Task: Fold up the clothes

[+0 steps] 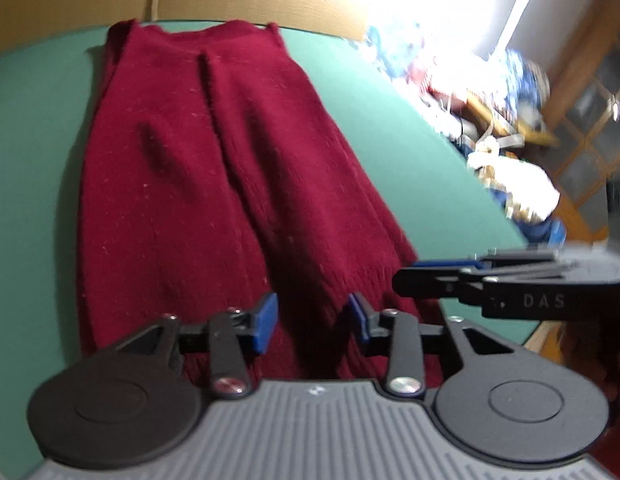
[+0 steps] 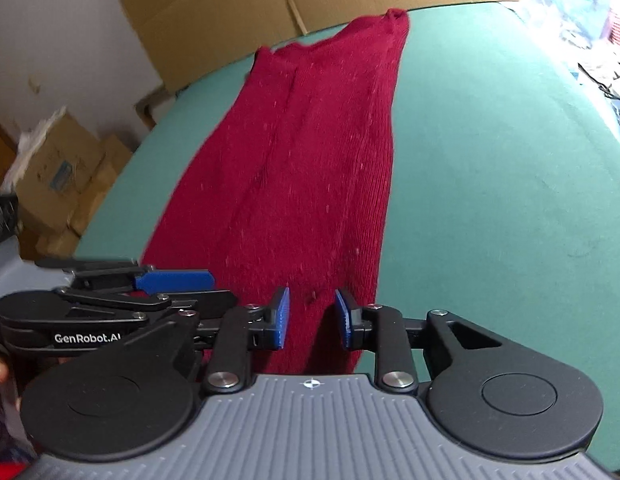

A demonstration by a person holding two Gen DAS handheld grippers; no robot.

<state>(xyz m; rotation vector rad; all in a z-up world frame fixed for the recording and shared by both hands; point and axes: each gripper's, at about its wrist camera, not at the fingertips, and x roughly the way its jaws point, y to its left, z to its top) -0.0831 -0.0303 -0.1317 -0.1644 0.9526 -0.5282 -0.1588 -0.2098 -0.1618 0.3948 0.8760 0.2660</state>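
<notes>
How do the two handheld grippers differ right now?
On the left gripper the fingers stand wider apart than on the right gripper. The left gripper hovers towards the red garment's left side, the right gripper nearer its right edge. Both are open, blue-padded, over the garment's near end.

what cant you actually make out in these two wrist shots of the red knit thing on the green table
- Near hem of the red knit garment: covered by each gripper's own body in both wrist views.
- Whether the left gripper or right gripper touches the fabric: jaws stand apart, contact unclear.
- Clutter beyond the green table: blurred and washed out by glare in the left wrist view.
- Garment type: sleeves folded under or absent, cannot tell.
</notes>
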